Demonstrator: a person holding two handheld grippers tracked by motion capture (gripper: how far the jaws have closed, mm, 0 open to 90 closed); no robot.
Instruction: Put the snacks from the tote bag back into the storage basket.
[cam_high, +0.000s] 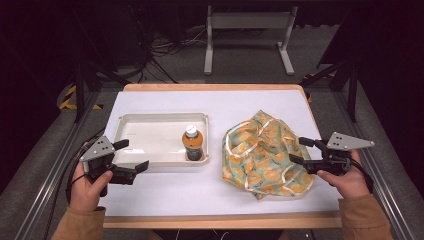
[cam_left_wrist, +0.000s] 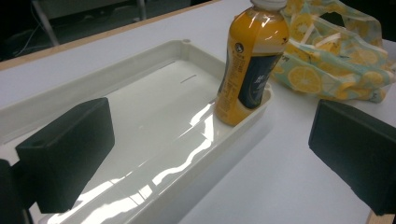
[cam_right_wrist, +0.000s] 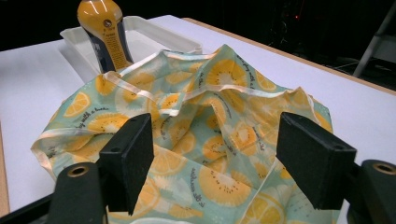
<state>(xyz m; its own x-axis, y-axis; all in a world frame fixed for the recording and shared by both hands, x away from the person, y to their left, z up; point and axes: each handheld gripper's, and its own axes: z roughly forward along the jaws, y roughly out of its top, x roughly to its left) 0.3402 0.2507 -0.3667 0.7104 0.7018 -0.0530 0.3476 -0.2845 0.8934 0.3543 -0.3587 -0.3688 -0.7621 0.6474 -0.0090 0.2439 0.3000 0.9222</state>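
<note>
- The bottle (cam_left_wrist: 252, 60) is cut off at its cap by the top edge in the left gripper view, and its label print is too small to read.
- The wall of the tray (cam_left_wrist: 140, 70) hides the foot of the bottle in the left gripper view.
- In the right gripper view, the fabric bag (cam_right_wrist: 210, 116) covers the lower part of the bottle, and the bag runs out at the bottom edge.
- The inside of the bag is hidden by its own folds.
- The letters printed on the bag are too small to read.

Dark room, grey floor (cam_high: 240, 65), cables (cam_high: 165, 47)
</note>
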